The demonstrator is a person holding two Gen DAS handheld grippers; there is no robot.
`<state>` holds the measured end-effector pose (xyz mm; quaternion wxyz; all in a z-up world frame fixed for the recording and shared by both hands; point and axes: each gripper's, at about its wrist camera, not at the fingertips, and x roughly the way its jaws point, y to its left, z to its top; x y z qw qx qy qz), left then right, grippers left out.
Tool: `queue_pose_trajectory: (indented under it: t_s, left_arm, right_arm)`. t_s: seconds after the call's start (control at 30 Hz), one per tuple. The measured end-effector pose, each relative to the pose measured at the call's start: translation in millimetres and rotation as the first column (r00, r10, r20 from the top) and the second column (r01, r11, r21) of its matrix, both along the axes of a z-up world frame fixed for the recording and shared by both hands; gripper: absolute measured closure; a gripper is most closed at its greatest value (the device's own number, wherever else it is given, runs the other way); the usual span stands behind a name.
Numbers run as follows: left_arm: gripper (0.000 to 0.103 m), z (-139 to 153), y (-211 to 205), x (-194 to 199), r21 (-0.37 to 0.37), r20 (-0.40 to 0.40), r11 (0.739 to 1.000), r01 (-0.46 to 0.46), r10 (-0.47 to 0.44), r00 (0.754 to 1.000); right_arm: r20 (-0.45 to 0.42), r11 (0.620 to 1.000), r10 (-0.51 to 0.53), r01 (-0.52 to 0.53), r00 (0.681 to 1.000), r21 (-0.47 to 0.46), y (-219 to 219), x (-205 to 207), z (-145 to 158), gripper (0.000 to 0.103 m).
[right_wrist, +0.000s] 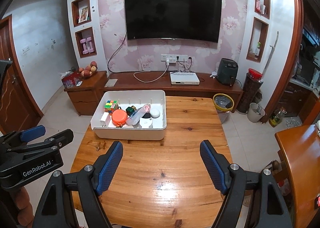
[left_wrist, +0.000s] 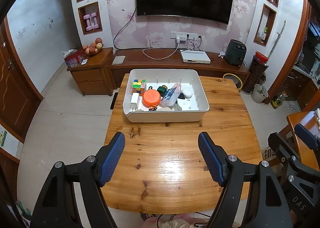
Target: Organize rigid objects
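white bin (left_wrist: pixel 166 117) at the far half of the wooden worktop (left_wrist: pixel 180 160), its contents gathered along the left and centre. from the left: a rubik's cube (left_wrist: pixel 139 86) in the far left corner, a white charger block (left_wrist: pixel 134 103) in front of it, an orange round case (left_wrist: pixel 151 97) beside the charger, a dark green small box (left_wrist: pixel 162 89) behind the case, a clear plastic packet (left_wrist: pixel 172 93) lying slanted across the middle, a white oval object (left_wrist: pixel 187 92) toward the right, and a white flat device (left_wrist: pixel 184 104) near the front wall. the bin's right end holds nothing visible. left hand-held gripper (left_wrist: pixel 161 149) hovers above the near worktop, fingers spread wide, grasping nothing. right hand-held gripper (right_wrist: pixel 161 157) is likewise released and unladen, positioned just right of the left one, both well short of the bin (right_wrist: pixel 130 135).
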<state>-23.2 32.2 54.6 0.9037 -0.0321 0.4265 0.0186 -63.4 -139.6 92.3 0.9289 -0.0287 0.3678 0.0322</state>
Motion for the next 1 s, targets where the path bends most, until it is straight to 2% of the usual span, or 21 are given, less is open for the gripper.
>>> queue_pose_trajectory:
  t_s: [1.0]
  left_arm:
    - [0.024, -7, -9, 9, 0.02, -0.037, 1.0, 0.023, -0.022, 0.999]
  right_arm:
    - [-0.018, 0.999, -0.026, 0.026, 1.0, 0.022, -15, 12, -7, 0.023]
